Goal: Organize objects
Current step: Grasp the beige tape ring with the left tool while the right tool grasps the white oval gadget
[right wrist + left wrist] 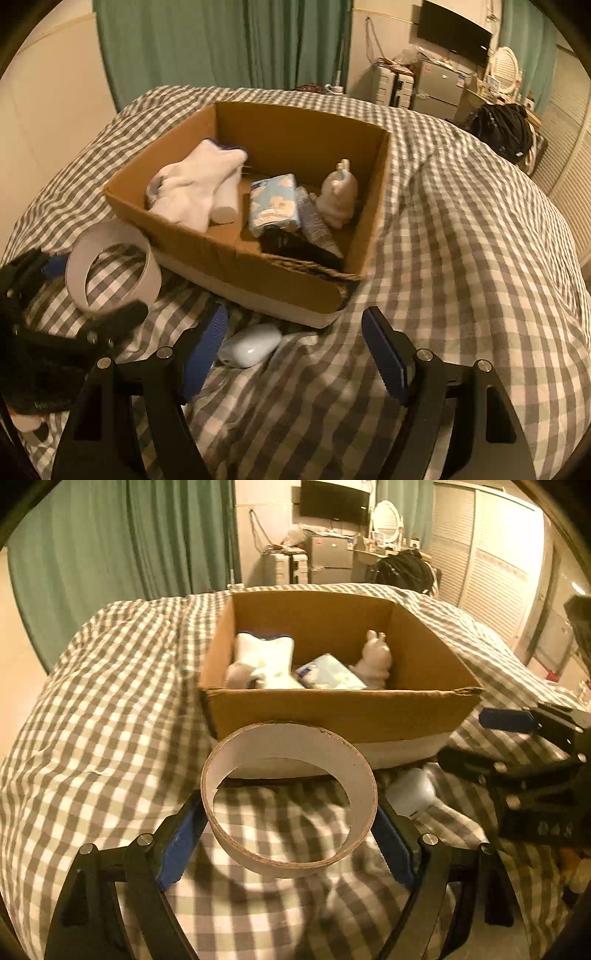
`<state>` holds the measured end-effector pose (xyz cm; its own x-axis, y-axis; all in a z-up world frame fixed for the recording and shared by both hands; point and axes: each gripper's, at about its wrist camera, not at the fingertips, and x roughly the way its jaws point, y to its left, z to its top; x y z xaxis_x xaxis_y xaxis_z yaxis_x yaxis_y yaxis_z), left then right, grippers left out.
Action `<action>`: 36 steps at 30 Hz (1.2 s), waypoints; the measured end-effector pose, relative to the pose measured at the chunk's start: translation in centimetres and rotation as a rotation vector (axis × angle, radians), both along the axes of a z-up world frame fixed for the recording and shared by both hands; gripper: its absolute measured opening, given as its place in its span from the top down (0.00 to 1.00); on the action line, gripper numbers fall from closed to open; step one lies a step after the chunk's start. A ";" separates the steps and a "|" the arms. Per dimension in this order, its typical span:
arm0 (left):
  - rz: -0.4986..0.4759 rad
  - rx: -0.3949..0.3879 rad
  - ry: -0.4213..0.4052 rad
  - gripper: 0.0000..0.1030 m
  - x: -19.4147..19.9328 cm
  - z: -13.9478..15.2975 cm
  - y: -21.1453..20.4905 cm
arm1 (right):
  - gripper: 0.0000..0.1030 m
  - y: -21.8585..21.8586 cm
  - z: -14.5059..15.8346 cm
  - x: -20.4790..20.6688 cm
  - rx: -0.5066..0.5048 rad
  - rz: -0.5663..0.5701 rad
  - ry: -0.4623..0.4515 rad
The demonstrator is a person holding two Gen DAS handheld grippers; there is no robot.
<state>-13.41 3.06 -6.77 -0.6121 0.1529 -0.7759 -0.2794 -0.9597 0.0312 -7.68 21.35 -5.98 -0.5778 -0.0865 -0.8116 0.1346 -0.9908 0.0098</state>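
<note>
While the ring (pixel 290 799) was clamped between the left gripper's (pixel 290 834) blue pads, it was held up off the checked bed (pixel 110 720), just short of the box's (pixel 332 710) near wall. The ring was a wide cardboard hoop, a tape core by the look of it, gripped across its outside on both sides with the open hole facing up and forward. That kind of thin wall could probably be squashed oval, so only enough squeeze to keep it from slipping was called for.

The box sat toward the middle of the bed, already loaded: white socks (pixel 199 184) at its left side, a tissue pack (pixel 273 205) and tube (pixel 317 221) in the middle, a small bunny figure (pixel 338 195) toward the right wall, something dark (pixel 295 247) by the near wall. Best drop spot was judged to be the bare back part of the box floor, so the ring would need to be lifted clear over the near wall first, then carried further in before the pads were let go.

The right gripper (pixel 295 354) was spread wide with nothing in it, hanging above the bed near the box's near right corner. A white mouse-like thing (pixel 249 345) lay on the bed just beside its left pad, close to the box's near wall, probably next in line.
</note>
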 end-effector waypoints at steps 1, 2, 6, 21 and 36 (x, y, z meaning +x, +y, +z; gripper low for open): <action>0.003 0.003 0.000 0.15 -0.1 0.1 -0.2 | 0.27 -0.4 0.0 0.1 -0.002 0.015 0.000; 0.007 0.009 -0.002 0.15 -0.1 0.1 -0.5 | 0.27 -0.8 -0.2 0.2 -0.004 0.033 -0.007; 0.026 0.022 -0.010 0.15 0.1 -0.4 -1.1 | 0.27 -1.9 -1.4 0.1 0.005 0.067 -0.055; 0.050 0.043 -0.052 0.15 -0.2 -1.6 -1.8 | 0.27 -4.4 -7.8 -3.2 0.058 0.149 -0.274; 0.069 0.015 -0.043 0.15 0.3 -1.7 -1.9 | 0.46 -4.5 -8.2 -3.3 0.084 0.133 -0.269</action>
<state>-13.12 1.11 -8.52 -0.5877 0.1232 -0.7997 -0.2130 -0.9770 0.0060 -11.01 16.82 -14.15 -0.3293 -0.0728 -0.9414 0.2667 -0.9636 -0.0188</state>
